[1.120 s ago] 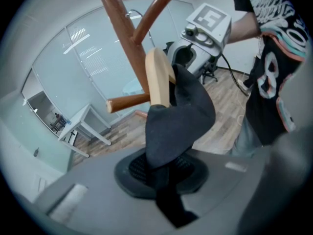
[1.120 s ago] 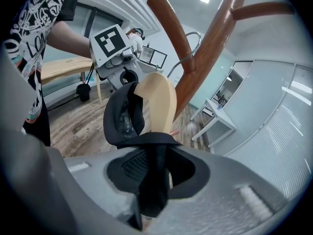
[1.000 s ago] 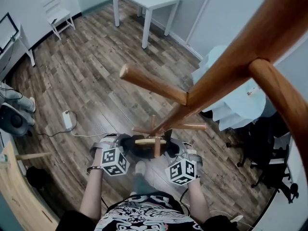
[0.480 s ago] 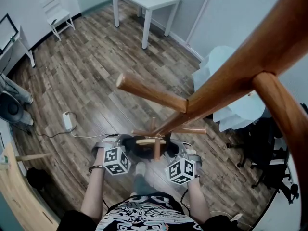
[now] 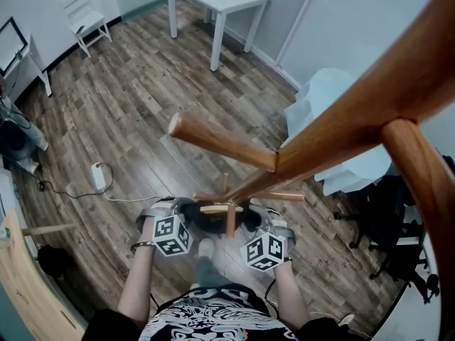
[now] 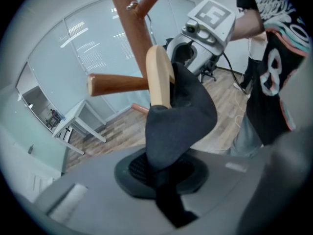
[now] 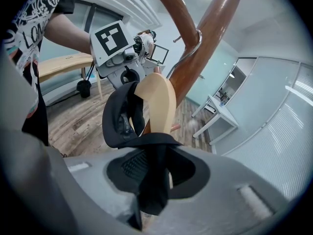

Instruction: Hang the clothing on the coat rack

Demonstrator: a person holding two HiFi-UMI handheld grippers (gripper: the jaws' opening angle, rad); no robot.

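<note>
I have the dark clothing [image 6: 181, 116] on its wooden hanger [image 6: 159, 77] pinched at both shoulders. My left gripper [image 6: 161, 173] is clamped on a fold of the cloth at one end. My right gripper [image 7: 155, 173] bites the cloth and, it seems, the hanger's tip at the other end. The garment hangs between them, low against the trunk of the coat rack [image 5: 341, 119], among its lower pegs [image 5: 284, 196] and well below the big upper peg [image 5: 220, 137].

As I judge it, the step is seating the hanger on the rack. To do it well I should move both ends as one, level, and toward the trunk rather than apart, since my left jaws grip cloth only and an outward tug could drag it off the wood. A thin metal hook [image 7: 194, 45] shows against the trunk in the right gripper view (whether it has caught on anything I cannot tell). I should let the weight settle onto the rack first, then ease one side loose, then the other.
</note>
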